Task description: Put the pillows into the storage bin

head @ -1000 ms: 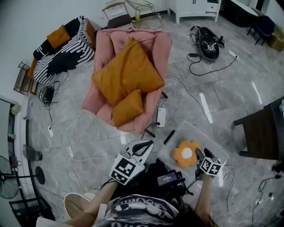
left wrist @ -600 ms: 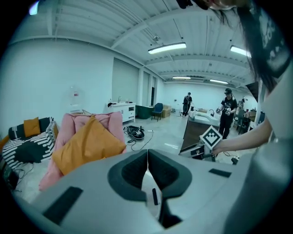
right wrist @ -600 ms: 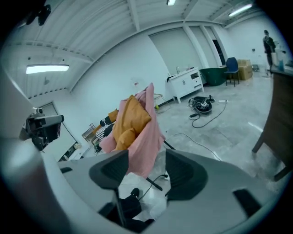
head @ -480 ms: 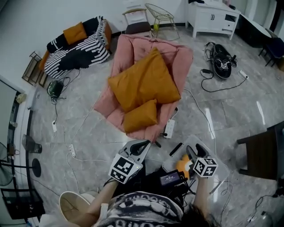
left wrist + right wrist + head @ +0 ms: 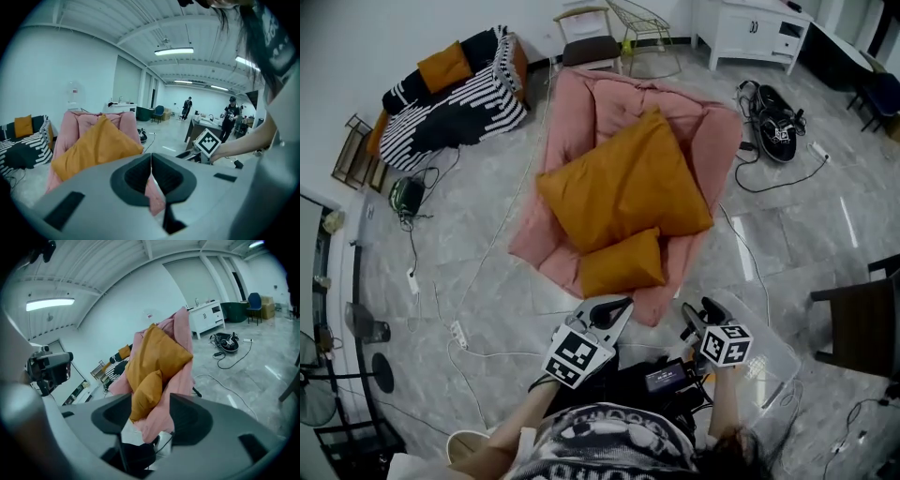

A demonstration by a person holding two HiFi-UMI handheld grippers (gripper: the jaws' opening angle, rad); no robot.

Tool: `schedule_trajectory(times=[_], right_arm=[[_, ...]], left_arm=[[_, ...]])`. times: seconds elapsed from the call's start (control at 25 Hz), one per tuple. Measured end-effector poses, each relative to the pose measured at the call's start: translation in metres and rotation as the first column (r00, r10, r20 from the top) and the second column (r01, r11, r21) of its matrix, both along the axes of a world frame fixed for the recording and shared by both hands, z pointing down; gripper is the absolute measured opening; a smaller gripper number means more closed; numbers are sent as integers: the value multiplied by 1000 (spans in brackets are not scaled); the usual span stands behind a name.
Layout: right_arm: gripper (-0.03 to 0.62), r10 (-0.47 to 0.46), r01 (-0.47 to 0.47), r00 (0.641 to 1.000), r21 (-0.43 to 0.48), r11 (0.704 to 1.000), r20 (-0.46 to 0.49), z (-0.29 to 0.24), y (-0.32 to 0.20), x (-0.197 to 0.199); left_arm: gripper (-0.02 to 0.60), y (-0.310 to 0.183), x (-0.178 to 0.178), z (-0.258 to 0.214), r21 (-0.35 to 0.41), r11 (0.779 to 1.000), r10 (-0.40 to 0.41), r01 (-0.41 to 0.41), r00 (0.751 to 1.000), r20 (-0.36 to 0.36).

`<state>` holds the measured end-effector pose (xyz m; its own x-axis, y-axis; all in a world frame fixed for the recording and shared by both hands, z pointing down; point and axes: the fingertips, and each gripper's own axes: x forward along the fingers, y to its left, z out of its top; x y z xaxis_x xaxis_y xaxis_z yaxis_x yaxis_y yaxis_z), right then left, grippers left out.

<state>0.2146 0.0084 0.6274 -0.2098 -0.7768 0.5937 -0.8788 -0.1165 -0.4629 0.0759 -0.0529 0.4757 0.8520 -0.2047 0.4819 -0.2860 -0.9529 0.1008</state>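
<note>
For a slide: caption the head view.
Shut left gripper and open right gripper face a large pillow and small pillow on a pink lounger.

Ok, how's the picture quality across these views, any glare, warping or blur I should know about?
Head view: strong wide-angle bending, and the glossy floor carries white glare streaks at right. Left gripper view: black rounded corners, a blown-out ceiling lamp, the near left tongs soft. Right gripper view: same dark rim, tilted room, the large orange pillow fairly sharp.
</note>
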Motion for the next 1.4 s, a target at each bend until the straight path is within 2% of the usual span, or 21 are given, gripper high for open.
schedule_trajectory(times=[0.24,0.48,0.68,0.8,0.88,1.04,1.24,1.4], right_arm=[[256,54,-53,998,-97,994,10,29,-52,-41],[256,68,-87,993,-200,976,-101,62,-91,-57],[256,106,-150,982,-301,942,-157,100,-100,-51],[243,163,-193,980,-347,918,-113,119,-99,-51],[151,209,-211,977,-340,916,-43,120,-102,-56],[84,250,-226,968,-309,924,39,104,-109,-78],[64,242,-220,968,-244,945,63,71,-109,-115],[55,312,-291,946,-201,935,86,41,-104,-134]], left_arm=[[14,-55,-29,14,-44,990,133,-133,991,7],[14,-102,-51,27,-68,979,195,-194,981,8],[14,-126,-63,38,-86,964,254,-252,967,17],[14,-140,-69,47,-92,956,281,-277,959,29],[14,-149,-71,52,-95,953,292,-288,956,31],[14,-161,-76,54,-100,945,315,-311,949,25],[14,-160,-69,52,-91,923,376,-373,927,17],[14,-155,-60,48,-82,901,427,-426,904,3]])
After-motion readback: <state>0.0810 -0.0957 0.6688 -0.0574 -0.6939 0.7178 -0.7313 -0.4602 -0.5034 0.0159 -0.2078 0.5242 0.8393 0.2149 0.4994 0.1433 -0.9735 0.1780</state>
